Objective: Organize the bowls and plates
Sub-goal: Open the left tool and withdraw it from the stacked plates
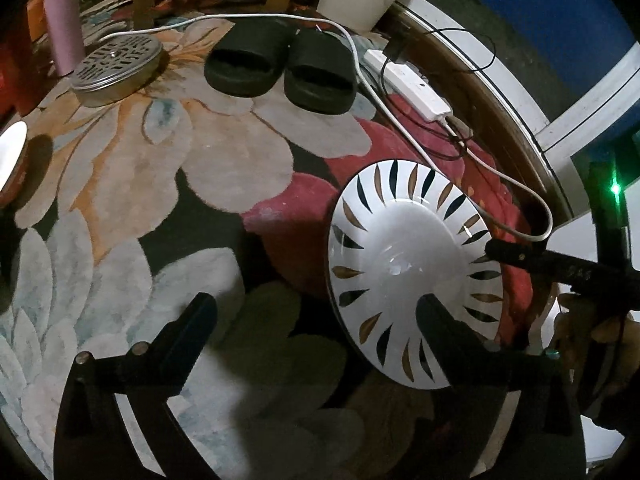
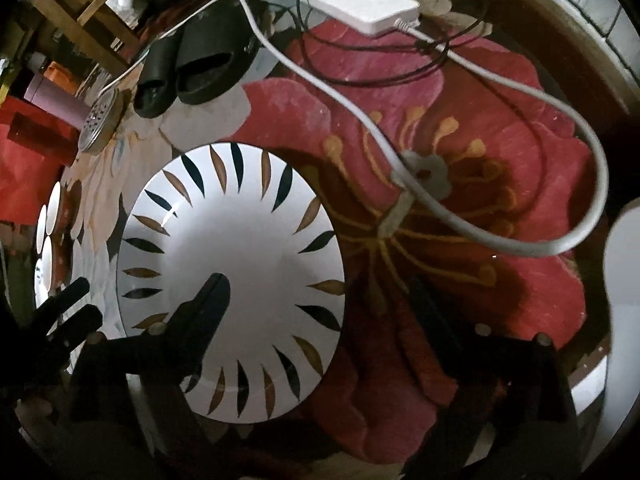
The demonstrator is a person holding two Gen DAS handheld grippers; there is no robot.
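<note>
A: Step now? Looks like letting go. Plate point(image 2: 232, 280) flat on the rug point(image 1: 160, 200), right gripper point(image 2: 320, 292) fingers wide apart, one finger over the middle of the plate, other finger off to the side over the red flower.

B: Left gripper point(image 1: 316, 312) wide apart too, holding nothing, plate under one finger.

A: Next? Maybe pull back, go for more dishes point(image 2: 50, 236).

B: Plate white, shiny, with dark and gold leaf marks round the edge.
</note>
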